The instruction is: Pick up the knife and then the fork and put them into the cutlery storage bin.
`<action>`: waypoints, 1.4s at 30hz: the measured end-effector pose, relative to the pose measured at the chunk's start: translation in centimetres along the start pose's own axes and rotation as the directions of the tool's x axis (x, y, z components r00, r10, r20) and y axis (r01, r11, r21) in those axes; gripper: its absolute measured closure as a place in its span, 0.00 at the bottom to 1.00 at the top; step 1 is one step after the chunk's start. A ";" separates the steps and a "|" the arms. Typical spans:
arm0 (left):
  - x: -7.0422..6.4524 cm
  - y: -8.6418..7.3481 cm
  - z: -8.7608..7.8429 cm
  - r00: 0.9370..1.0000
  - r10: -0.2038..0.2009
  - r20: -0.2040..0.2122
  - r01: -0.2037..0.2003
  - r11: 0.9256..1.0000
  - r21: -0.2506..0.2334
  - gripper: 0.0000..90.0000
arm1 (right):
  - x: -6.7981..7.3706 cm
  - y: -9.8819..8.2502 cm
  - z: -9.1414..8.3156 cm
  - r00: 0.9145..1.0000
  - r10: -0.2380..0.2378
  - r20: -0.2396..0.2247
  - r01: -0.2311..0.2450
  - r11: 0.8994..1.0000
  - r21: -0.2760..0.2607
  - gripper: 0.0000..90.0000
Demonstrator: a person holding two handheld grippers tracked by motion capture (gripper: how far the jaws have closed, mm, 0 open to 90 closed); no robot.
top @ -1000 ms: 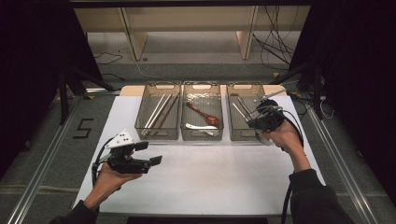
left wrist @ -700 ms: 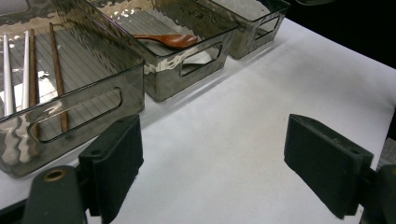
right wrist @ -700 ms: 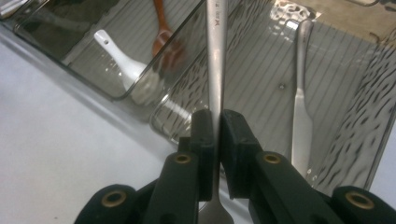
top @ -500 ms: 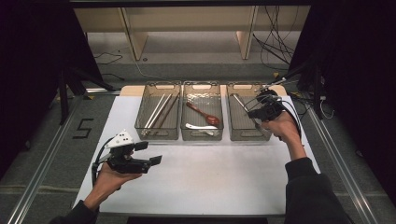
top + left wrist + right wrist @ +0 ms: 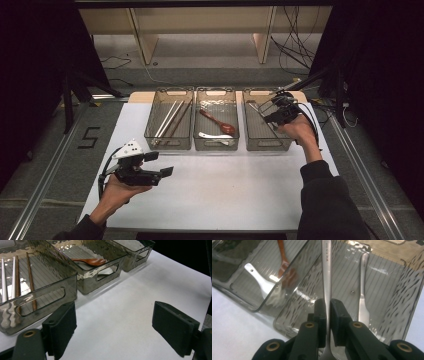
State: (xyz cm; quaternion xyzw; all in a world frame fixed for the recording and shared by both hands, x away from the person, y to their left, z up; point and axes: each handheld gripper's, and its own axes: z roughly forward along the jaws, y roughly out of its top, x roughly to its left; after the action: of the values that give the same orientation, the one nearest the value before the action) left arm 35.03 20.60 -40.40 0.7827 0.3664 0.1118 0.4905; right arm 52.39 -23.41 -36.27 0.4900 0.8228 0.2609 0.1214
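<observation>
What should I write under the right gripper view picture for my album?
The right gripper, shut on a metal utensil, holds it over the clear bin where a fork lies.

1. Steel utensil (image 5: 326,277): slim, shiny handle with stamped lettering, clamped between the pads of the right gripper (image 5: 327,315), held above the right-hand tray (image 5: 387,270).
2. Right-hand tray: smoky, clear plastic, ribbed floor; a second steel utensil (image 5: 362,297) lies flat inside.
</observation>
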 end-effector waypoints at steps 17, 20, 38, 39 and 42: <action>0.1 0.0 0.0 1.000 -0.004 0.003 0.004 1.000 0.000 0.21 | -0.7 1.6 2.0 0.998 0.044 0.055 -0.045 0.999 0.027 0.94; 0.0 0.0 0.0 1.000 -0.003 0.003 0.003 1.000 0.000 0.21 | -0.6 1.7 2.5 0.997 0.045 0.061 -0.047 0.998 0.030 0.94; 0.1 0.0 -0.1 1.000 -0.011 0.007 0.011 1.000 -0.007 0.21 | -0.5 2.1 4.1 0.994 0.061 0.090 -0.065 0.997 0.041 0.91; 0.1 0.0 -0.1 1.000 -0.010 0.006 0.010 1.000 -0.007 0.21 | -0.6 2.1 4.1 0.994 0.067 0.084 -0.069 0.997 0.031 0.88; 0.2 0.0 -0.1 1.000 -0.008 0.006 0.008 1.000 -0.003 0.21 | -0.7 2.3 4.0 0.994 0.081 0.074 -0.084 0.996 0.032 0.75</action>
State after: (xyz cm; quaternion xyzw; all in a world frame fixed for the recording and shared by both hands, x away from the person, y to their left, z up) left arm 35.08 20.79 -40.37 0.7810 0.3676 0.1079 0.4933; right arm 56.25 -21.96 -38.40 0.5348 0.8014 0.2333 0.1315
